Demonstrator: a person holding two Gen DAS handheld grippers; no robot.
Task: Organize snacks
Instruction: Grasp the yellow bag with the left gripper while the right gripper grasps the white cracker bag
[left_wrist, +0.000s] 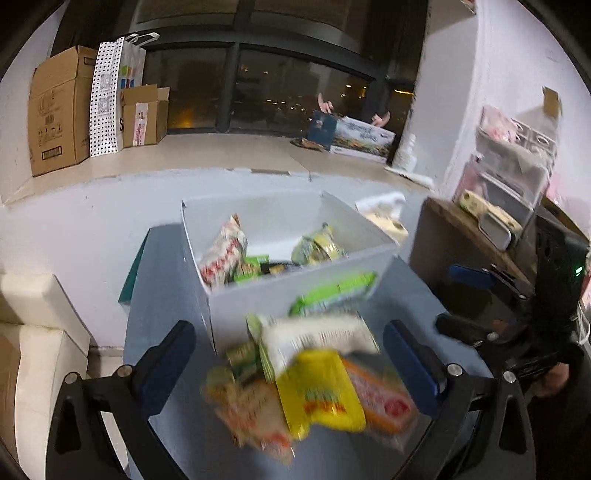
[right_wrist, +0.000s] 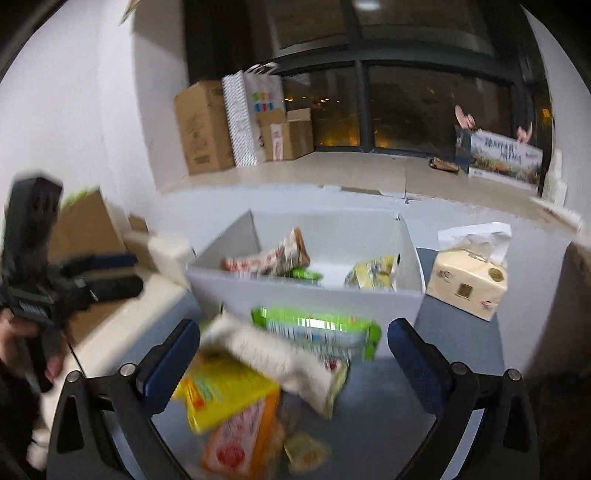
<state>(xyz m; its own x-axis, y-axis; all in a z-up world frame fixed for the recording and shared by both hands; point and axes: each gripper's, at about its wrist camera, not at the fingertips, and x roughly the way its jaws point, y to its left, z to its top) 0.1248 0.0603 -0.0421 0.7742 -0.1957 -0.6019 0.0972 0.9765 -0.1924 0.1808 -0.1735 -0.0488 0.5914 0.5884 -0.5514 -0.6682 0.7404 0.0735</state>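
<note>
A white open box (left_wrist: 295, 295) (right_wrist: 306, 299) stands on the grey table (left_wrist: 166, 295) and holds several snack packets. In front of it lies a blurred pile: a green packet (left_wrist: 332, 291) (right_wrist: 317, 325), a white packet (left_wrist: 317, 336) (right_wrist: 273, 354), a yellow packet (left_wrist: 317, 395) (right_wrist: 225, 391) and an orange packet (left_wrist: 384, 402) (right_wrist: 240, 439). My left gripper (left_wrist: 291, 369) is wide open, with the pile lying loose between its fingers. My right gripper (right_wrist: 295, 363) is just as wide open over the same pile and presses on nothing. Each gripper also shows in the other's view: the right gripper (left_wrist: 458, 301), the left gripper (right_wrist: 114, 273).
A cream tissue pack (right_wrist: 465, 284) sits right of the box. Cardboard boxes (left_wrist: 59, 110) and paper bags stand on the window ledge behind. A white cushioned seat (left_wrist: 37, 332) is at the left, a wooden shelf (left_wrist: 472, 236) with clutter at the right.
</note>
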